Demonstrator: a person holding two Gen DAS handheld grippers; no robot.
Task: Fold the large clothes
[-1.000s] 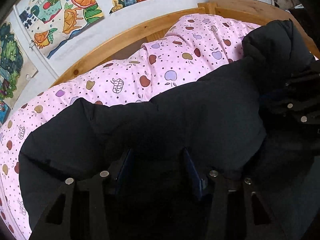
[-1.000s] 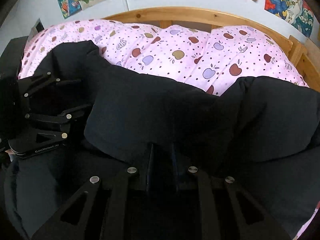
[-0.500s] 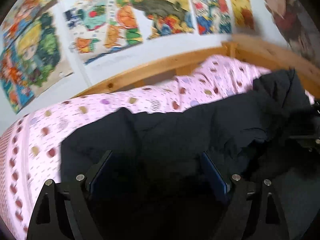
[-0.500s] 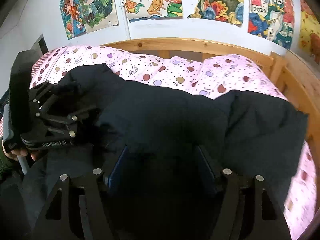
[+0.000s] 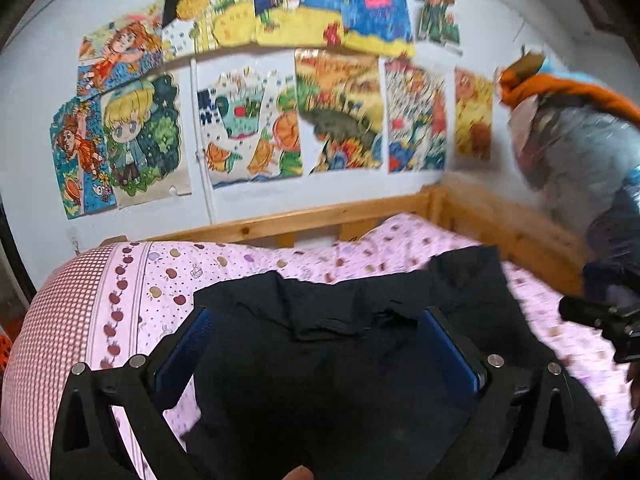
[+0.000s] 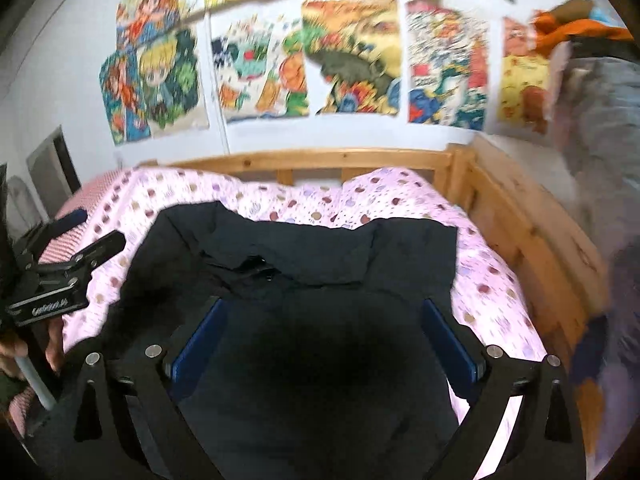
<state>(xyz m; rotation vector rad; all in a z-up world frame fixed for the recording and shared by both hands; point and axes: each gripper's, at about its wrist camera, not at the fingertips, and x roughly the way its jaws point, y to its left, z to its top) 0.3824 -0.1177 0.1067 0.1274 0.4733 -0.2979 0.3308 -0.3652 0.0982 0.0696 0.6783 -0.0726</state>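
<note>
I hold both tongs spread wide, gripping nothing: left tongs (image 5: 320, 344) and right tongs (image 6: 322, 332) hover over one black coat (image 6: 320, 264), bed (image 6: 480, 280) rail at twelve o'clock

One black jacket (image 6: 320, 280), one pink apple-print duvet (image 6: 400, 204), one wooden bed frame (image 6: 344, 158), two tools, left tool (image 5: 320, 344), right tool (image 6: 320, 340)

We held our left gripper (image 5: 320, 344) level, its two blue-padded fingers (image 5: 182, 354) spread wide and clasping nothing. Our right gripper (image 6: 320, 340) sat in the same pose, jaws parted wide, blue pads (image 6: 450, 344) facing each other across the gap. From the right wrist view, our left hand (image 6: 24, 354) showed around the left gripper's handle.
</note>
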